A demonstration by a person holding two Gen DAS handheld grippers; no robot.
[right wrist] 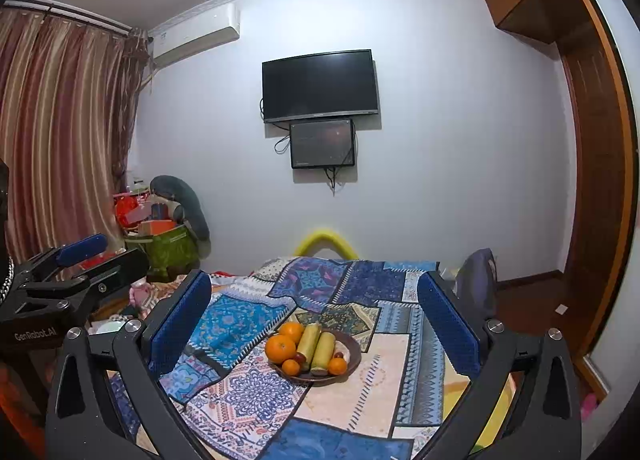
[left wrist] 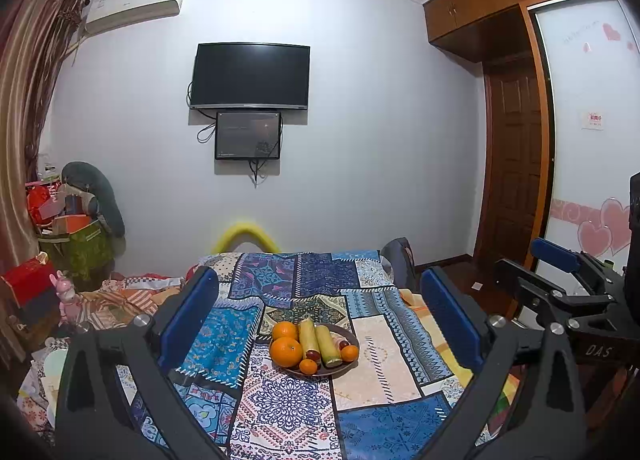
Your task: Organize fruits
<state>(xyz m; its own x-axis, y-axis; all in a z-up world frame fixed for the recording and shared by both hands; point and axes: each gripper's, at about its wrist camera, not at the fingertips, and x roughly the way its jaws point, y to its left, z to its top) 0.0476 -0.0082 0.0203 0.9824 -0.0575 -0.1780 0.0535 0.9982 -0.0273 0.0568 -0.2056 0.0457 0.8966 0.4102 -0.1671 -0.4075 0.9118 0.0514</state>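
A brown plate (left wrist: pixel 353 340) sits on a patchwork cloth and holds several oranges (left wrist: pixel 285 352), two yellow-green stalks (left wrist: pixel 309 338) and small dark red fruits (left wrist: pixel 313 355). The plate (right wrist: pixel 358 350) with the oranges (right wrist: pixel 280 348) and stalks (right wrist: pixel 323 348) also shows in the right wrist view. My left gripper (left wrist: pixel 320 314) is open and empty, held above and short of the plate. My right gripper (right wrist: pixel 314 314) is open and empty, likewise short of the plate. The right gripper's fingers (left wrist: pixel 556 256) show at the right edge of the left view; the left gripper's fingers (right wrist: pixel 80 246) show at the left of the right view.
The patchwork cloth (left wrist: pixel 384 364) covers the surface under the plate. Clutter and a pink toy (left wrist: pixel 66 296) lie at left, with a green bag of boxes (left wrist: pixel 80 244). A TV (left wrist: pixel 250 76) hangs on the far wall. A wooden door (left wrist: pixel 516 164) and wardrobe stand at right.
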